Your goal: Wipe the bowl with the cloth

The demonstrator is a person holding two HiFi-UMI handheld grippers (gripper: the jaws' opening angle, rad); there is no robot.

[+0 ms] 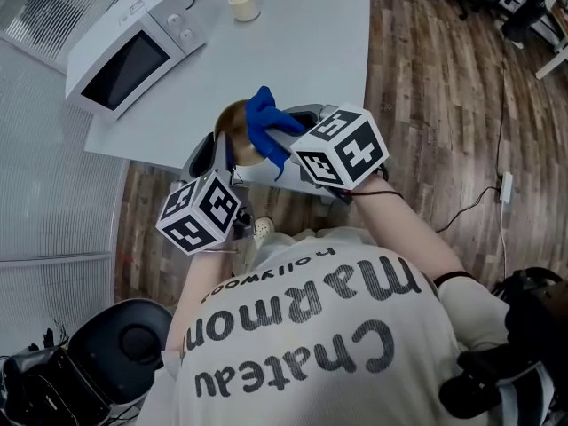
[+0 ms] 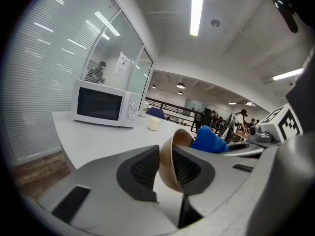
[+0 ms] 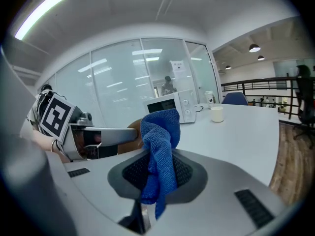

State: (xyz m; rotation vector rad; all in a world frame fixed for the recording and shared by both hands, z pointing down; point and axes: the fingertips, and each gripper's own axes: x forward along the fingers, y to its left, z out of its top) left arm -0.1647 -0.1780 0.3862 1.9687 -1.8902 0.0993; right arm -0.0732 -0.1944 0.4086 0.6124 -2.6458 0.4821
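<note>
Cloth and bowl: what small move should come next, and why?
Probably sweep the cloth round the inside of the bowl. The left gripper clamps the bowl's wall, tilted with its mouth toward the right gripper, whose jaws pinch the cloth bunched at that mouth.

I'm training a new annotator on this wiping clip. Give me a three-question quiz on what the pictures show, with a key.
1. True or false: the left gripper is shut on the wall of the brown bowl.
2. What does the right gripper hold? A) a sponge B) a blue cloth C) a spoon
3. Fill in: the boxy appliance on the white table is a ___.

Key: 1 true. 2 B. 3 microwave.
</note>
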